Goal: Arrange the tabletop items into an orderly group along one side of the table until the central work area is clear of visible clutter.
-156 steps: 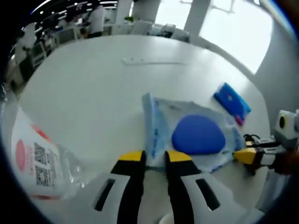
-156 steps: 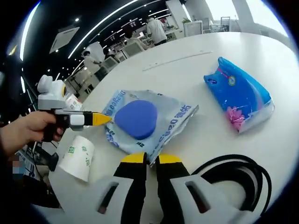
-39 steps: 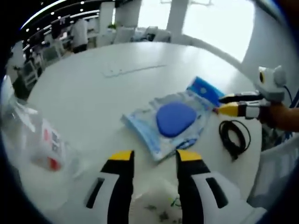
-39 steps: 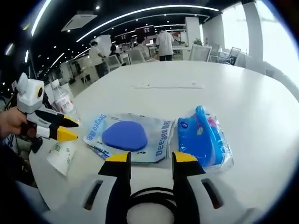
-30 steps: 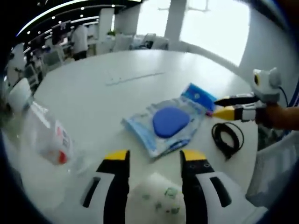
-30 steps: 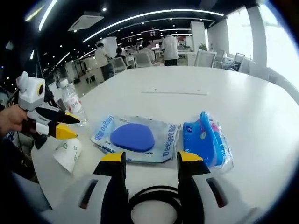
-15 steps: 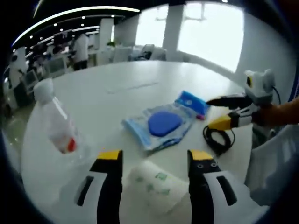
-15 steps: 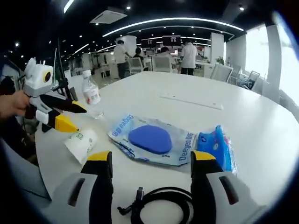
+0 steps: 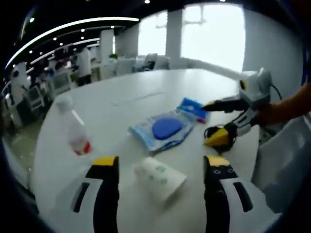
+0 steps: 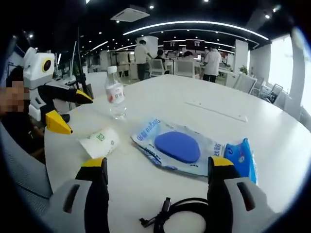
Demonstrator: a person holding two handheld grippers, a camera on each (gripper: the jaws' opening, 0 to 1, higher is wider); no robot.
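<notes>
Both grippers are held up off the white table (image 9: pixel 121 92), pointing in at the stuff from opposite ends, jaws spread wide and gripping nothing. In the left gripper view the left gripper (image 9: pixel 159 167) hangs over the near edge with the paper cup (image 9: pixel 159 178) lying on its side right between its jaws. The right gripper (image 9: pixel 216 121) comes in from the right, a hand (image 9: pixel 272 112) behind it, its lower tip over the black cable (image 9: pixel 219 133).

Right gripper view: right gripper (image 10: pixel 158 167) is over the coiled cable (image 10: pixel 182 213) at the near edge. The left gripper (image 10: pixel 65 111) hangs at the left by the table rim, just beside the cup (image 10: pixel 100 141).

The items sit in a row along the near side: bottle (image 10: pixel 115 98) upright, cup, the clear pack with a blue pad (image 10: pixel 178 146), then the blue packet (image 10: pixel 244 160) touching its end. Beyond the row the tabletop is open all the way to the far edge, apart from a thin white strip (image 10: pixel 217 111).
</notes>
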